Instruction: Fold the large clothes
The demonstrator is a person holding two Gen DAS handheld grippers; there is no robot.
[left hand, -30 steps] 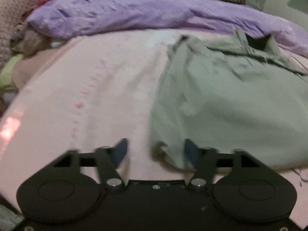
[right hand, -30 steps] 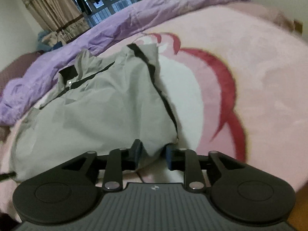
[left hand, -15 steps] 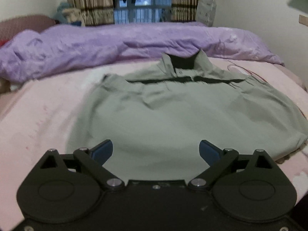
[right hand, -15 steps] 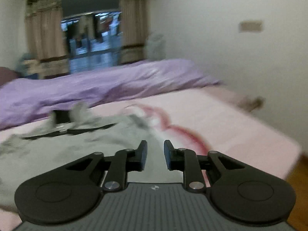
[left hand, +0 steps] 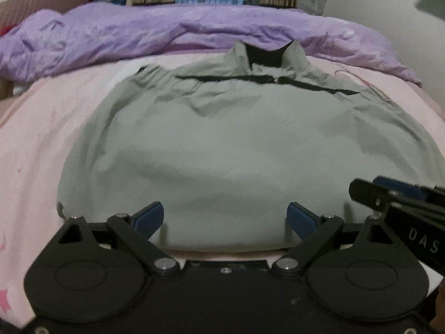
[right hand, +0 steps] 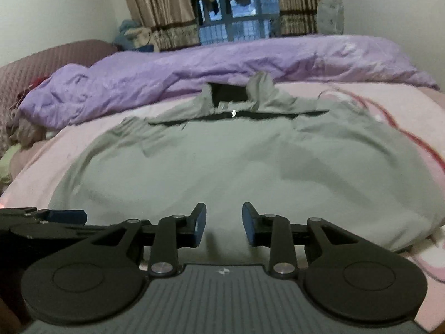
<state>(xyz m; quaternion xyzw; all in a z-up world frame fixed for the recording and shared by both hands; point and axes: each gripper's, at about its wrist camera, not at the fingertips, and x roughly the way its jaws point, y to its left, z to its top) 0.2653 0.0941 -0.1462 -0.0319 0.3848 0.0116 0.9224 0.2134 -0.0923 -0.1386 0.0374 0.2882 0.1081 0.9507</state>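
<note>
A large grey shirt (left hand: 236,144) with a dark collar and a dark stripe across the chest lies spread flat on the pink bed, collar at the far side. It also shows in the right wrist view (right hand: 236,167). My left gripper (left hand: 225,218) is open wide and empty, just over the shirt's near hem. My right gripper (right hand: 224,224) is open and empty, also over the near hem. The right gripper's tip shows at the right edge of the left wrist view (left hand: 389,194). The left gripper's tip shows at the left edge of the right wrist view (right hand: 55,215).
A crumpled purple duvet (left hand: 167,33) lies across the far side of the bed behind the collar. The pink blanket (left hand: 41,144) extends left of the shirt. A brown headboard (right hand: 50,58) and a clothes pile stand at the far left. A curtained window (right hand: 236,14) is behind.
Both grippers swung from the shirt's side corners to face its near hem. The right gripper, earlier closed on the shirt's corner, is now open and empty. The shirt now lies spread flat.
</note>
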